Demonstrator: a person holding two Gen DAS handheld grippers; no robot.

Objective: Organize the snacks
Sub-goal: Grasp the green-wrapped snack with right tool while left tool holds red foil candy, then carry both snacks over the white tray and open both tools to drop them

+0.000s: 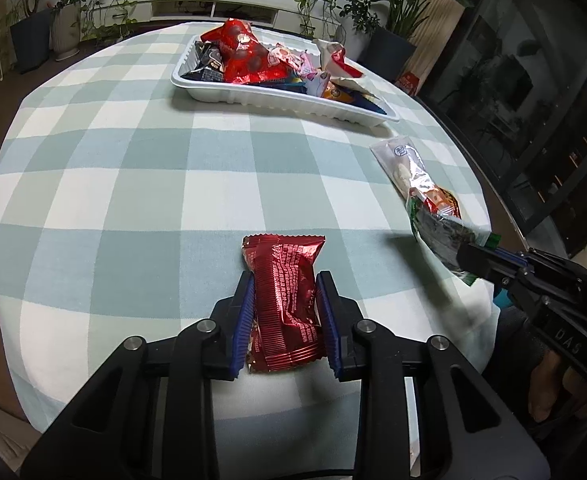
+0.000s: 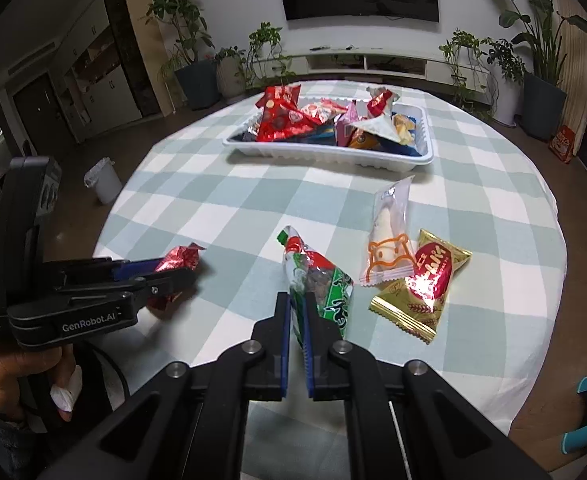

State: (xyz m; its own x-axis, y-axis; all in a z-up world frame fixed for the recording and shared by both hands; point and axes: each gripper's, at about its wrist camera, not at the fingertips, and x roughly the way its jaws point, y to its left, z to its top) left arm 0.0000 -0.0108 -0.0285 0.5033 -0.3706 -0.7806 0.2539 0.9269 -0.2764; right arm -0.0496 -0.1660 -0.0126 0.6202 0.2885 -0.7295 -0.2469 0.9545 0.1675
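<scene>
My left gripper (image 1: 286, 312) jaws clamp the red snack packet (image 1: 284, 300) on the tabletop (image 1: 133, 200); my right gripper (image 2: 298, 322) jaws pinch the green snack bag (image 2: 317, 280).

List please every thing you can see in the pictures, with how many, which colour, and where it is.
white tray: one, white, far side of the table, heaped with mixed snack packets
red packet: one, shiny red, near edge, between the left gripper's pads
green packet: one, green, white and red, pinched at its near end by the right gripper
clear packet: one, clear with an orange print, lying right of the green packet
gold packet: one, gold with a red label, beside the clear packet and under its near end
tablecloth: one, pale green and white check, covers the table
potted plants: several, green, along the far wall
waste bin: one, white, on the floor
left gripper: black, blue pads
right gripper: black, blue pads
</scene>
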